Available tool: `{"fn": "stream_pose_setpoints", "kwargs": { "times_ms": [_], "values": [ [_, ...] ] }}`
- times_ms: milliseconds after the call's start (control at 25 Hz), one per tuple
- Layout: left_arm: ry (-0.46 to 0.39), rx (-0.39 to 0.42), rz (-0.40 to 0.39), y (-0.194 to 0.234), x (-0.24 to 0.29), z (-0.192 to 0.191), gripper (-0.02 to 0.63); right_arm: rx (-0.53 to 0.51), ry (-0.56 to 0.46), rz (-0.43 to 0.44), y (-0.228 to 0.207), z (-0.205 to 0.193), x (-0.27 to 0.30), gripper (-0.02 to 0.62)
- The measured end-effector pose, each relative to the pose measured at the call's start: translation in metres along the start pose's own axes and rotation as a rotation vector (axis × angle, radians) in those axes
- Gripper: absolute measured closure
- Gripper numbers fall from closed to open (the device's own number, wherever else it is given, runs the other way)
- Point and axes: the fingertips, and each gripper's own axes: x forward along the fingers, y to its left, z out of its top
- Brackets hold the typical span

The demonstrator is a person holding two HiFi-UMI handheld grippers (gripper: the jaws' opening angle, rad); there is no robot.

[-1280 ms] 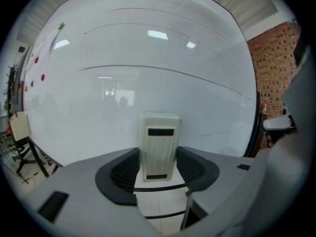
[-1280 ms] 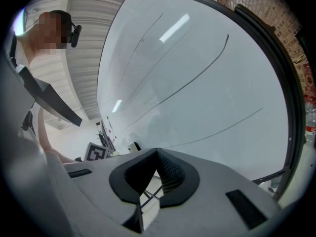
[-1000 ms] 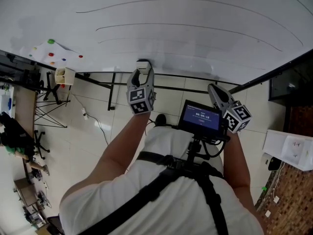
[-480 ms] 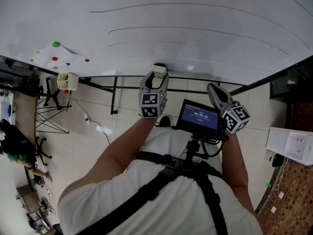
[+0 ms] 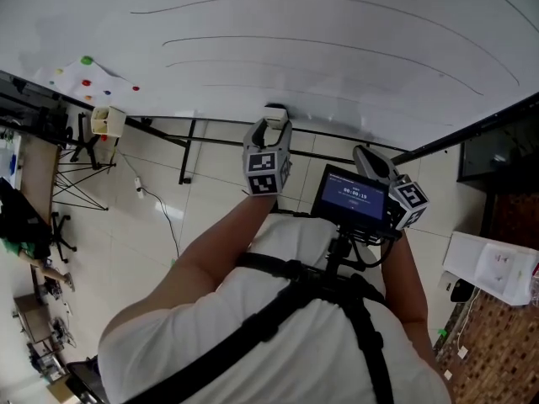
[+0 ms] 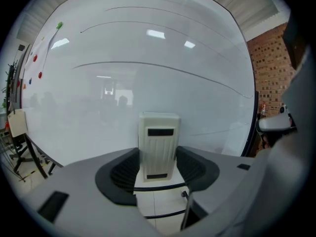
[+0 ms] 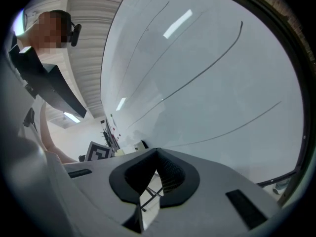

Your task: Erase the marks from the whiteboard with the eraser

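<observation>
Left gripper [image 5: 271, 123] clamped on eraser [image 6: 158, 146] near whiteboard's [image 5: 337, 23] lower edge; right gripper [image 5: 366, 155] closed, empty, beside screen [image 5: 352, 197].

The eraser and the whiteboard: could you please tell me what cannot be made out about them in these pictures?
- The eraser: its wiping face is turned away in the left gripper view, so contact with the whiteboard is unclear.
- In the head view the left gripper hides most of the eraser.
- The whiteboard's top and sides are cut off by the head view's edges.
</observation>
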Motion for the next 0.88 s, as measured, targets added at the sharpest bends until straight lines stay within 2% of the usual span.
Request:
{"fn": "stream_pose_setpoints", "kwargs": {
  "times_ms": [80, 280, 480, 600, 720, 880],
  "values": [
    [-0.001, -0.025, 0.027, -0.010, 0.001, 0.001, 0.341, -0.002, 0.008, 0.013, -0.006, 0.002, -0.008, 0.580],
    [-0.020, -0.073, 0.097, -0.067, 0.012, 0.000, 0.341, 0.007, 0.012, 0.034, -0.056, 0.012, -0.065, 0.580],
    [-0.023, -0.044, 0.074, -0.128, 0.020, -0.004, 0.341, 0.014, 0.020, 0.070, -0.076, 0.013, -0.096, 0.580],
    [-0.021, 0.002, -0.011, -0.160, 0.024, -0.005, 0.341, 0.015, 0.015, 0.085, -0.080, 0.012, -0.103, 0.580],
    [-0.023, 0.104, -0.086, -0.191, 0.026, -0.009, 0.341, 0.022, 0.010, 0.088, -0.089, 0.011, -0.116, 0.580],
    [-0.043, 0.190, -0.065, -0.207, 0.027, -0.012, 0.341, 0.031, 0.010, 0.087, -0.110, 0.010, -0.145, 0.580]
  ]
}}
